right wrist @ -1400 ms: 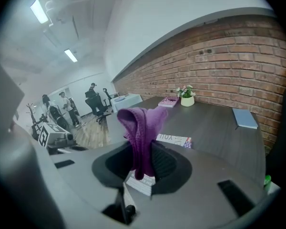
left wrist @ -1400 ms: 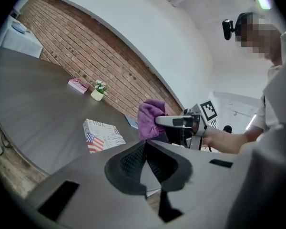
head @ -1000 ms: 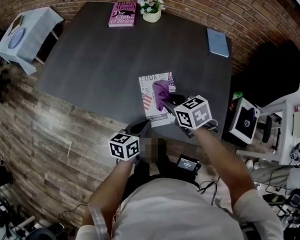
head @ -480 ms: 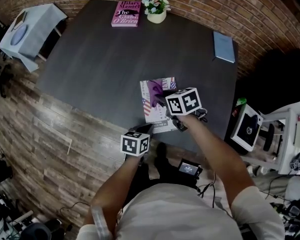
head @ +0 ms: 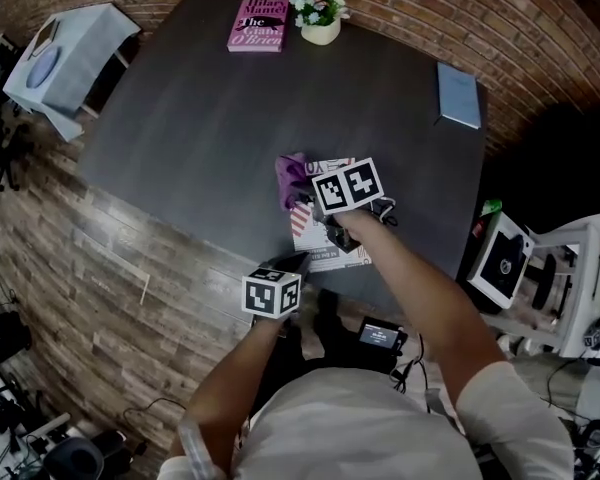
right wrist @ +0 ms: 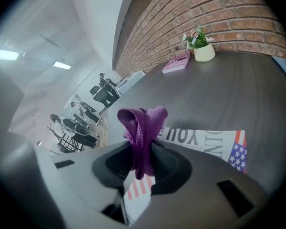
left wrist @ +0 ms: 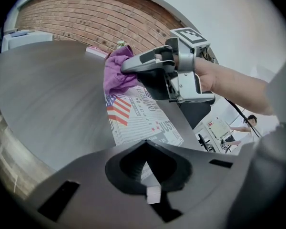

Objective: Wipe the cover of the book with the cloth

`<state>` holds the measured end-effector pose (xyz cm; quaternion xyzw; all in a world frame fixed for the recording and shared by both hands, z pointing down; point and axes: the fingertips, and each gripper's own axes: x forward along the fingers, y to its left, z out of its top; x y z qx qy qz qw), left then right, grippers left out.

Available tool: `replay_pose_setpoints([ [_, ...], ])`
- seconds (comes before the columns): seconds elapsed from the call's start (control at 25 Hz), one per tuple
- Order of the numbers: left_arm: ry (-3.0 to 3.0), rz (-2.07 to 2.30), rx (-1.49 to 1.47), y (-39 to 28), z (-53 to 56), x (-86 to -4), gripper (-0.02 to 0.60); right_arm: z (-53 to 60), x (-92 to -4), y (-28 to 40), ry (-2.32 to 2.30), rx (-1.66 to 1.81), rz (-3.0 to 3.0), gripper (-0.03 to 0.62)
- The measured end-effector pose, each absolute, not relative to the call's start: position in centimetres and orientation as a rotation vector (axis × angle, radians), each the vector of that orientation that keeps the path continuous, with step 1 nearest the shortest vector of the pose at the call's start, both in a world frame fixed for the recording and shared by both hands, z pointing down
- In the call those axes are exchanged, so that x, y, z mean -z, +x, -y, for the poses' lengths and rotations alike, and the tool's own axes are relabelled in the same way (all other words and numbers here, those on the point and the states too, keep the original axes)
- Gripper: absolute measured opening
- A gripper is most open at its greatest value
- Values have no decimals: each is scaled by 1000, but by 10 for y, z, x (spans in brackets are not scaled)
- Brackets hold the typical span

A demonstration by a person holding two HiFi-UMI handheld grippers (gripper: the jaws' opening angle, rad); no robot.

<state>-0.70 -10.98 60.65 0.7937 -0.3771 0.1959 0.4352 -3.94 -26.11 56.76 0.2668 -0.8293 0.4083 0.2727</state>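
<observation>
A dark bench (head: 180, 118) stands before a brick wall. The right gripper (right wrist: 140, 163) pinches the purple cloth (head: 292, 178) between its fingers. The bunch sticks out ahead of them, at the far left corner of the flag-printed book (head: 325, 253). The left gripper (left wrist: 150, 182), fingers pressed together on nothing, points at the book's near edge.

For a good wipe, the cloth should press flat and be drawn back in overlapping strokes. The left fingers could pin the near edge against sliding.

A second ago the cloth lay mid-cover; it has since swept to that corner.
</observation>
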Motion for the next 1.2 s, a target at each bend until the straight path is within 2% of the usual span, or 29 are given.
replay_pose_setpoints([
  [0.24, 1971, 934, -500, -8, 109, -607, 6, 274, -594, -23, 781, -1037, 2133, 95],
  [1.2, 1963, 945, -483, -10, 110, -608, 6, 280, -598, 57, 887, -980, 2052, 94],
])
